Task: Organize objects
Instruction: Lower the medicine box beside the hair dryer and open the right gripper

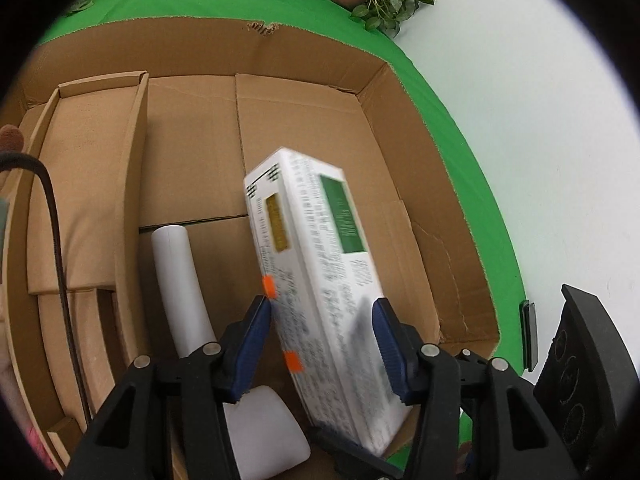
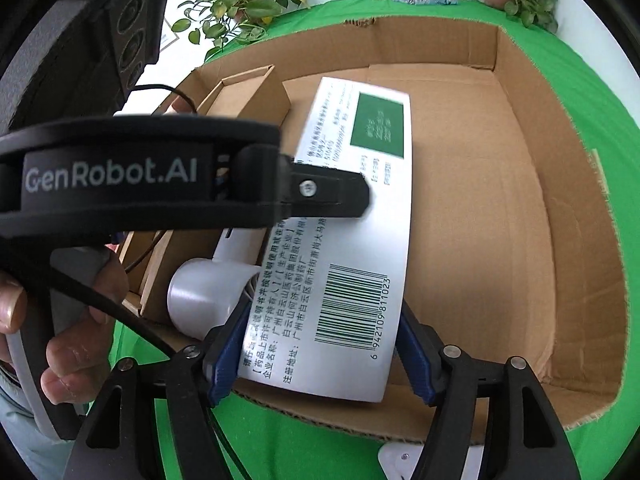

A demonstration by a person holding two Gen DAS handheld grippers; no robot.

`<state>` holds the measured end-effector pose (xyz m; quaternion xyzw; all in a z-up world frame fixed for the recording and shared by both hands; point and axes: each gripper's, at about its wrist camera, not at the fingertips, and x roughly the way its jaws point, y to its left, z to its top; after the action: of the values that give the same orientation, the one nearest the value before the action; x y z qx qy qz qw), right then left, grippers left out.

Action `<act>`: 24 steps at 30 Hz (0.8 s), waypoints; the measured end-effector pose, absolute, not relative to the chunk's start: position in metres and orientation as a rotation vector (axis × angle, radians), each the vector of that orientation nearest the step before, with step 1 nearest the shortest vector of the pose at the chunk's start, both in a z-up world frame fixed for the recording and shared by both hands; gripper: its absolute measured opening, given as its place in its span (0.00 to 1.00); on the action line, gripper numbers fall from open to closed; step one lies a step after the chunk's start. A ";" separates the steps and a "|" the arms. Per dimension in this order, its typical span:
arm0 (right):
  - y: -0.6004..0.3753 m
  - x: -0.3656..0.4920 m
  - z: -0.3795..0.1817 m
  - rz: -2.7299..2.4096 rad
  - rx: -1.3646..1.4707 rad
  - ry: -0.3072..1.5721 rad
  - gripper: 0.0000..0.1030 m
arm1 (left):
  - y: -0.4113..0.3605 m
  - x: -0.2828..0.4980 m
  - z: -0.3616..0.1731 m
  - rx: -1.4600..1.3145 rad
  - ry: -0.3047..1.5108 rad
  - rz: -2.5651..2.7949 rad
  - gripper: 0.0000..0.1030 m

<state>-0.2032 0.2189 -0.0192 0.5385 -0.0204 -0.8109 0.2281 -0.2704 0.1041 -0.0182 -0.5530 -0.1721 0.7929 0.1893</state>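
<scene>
**Cardboard carton takes a light medicine box, gripped from both ends**

Cardboard, thin and printed, made up the white medicine box (image 1: pixel 316 264). I judged it light and fairly stiff along its length, but easy to dent across its broad faces and slick under glossy print. It hung tilted over the floor of the big carton (image 1: pixel 440 208), its far end up and not yet laid down.

The left gripper (image 1: pixel 322 308) had its blue pads (image 1: pixel 256 332) closed against the box's two narrow sides, near the orange marks. That was a sound hold, since the narrow sides resist crushing better than the faces.

The right gripper (image 2: pixel 324 312) straddled the barcode end, one pad at each long edge. Whether those pads were pressing or only standing just beside the edges could not be told. The person's left hand (image 2: pixel 68 336) showed at the left of the right wrist view.

Room was uneven. A white plastic item (image 1: pixel 180 280) lay just beside the box on its left. Beyond it stood a smaller cardboard tray (image 1: pixel 92 184) against the carton's left wall. To the right the carton floor was bare up to the wall, so that looked the safer side for lowering.

The near rim sat close under both grippers and might catch the fingers. Green cloth (image 2: pixel 304 440) lay beneath the carton.
</scene>
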 end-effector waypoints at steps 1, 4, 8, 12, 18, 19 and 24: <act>0.219 -0.202 -0.017 -2.233 1.475 -0.063 0.70 | 0.102 -0.267 -0.016 -1.550 -0.488 2.236 0.49; 0.218 -0.202 -0.014 -2.230 1.464 -0.063 0.77 | 0.091 -0.254 -0.008 -1.515 -0.475 2.284 0.49; 0.219 -0.202 -0.016 -2.252 1.468 -0.045 0.78 | 0.082 -0.239 0.005 -1.467 -0.453 2.350 0.49; 0.229 -0.214 -0.016 -2.303 1.446 -0.058 0.78 | 0.077 -0.222 0.013 -1.416 -0.414 2.400 0.49; 0.234 -0.235 -0.017 -2.314 1.436 -0.104 0.77 | 0.059 -0.200 0.024 -1.354 -0.383 2.499 0.49; 0.233 -0.238 -0.017 -2.309 1.441 -0.104 0.74 | 0.058 -0.199 0.025 -1.339 -0.379 2.529 0.49; 0.211 -0.251 -0.037 -2.261 1.474 -0.041 0.56 | 0.042 -0.176 0.035 -1.245 -0.345 2.678 0.51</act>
<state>-0.2510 0.2111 -0.0372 0.5328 -0.0147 -0.8172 0.2192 -0.1756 0.0421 0.0348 -0.4173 -0.1156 0.8975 0.0838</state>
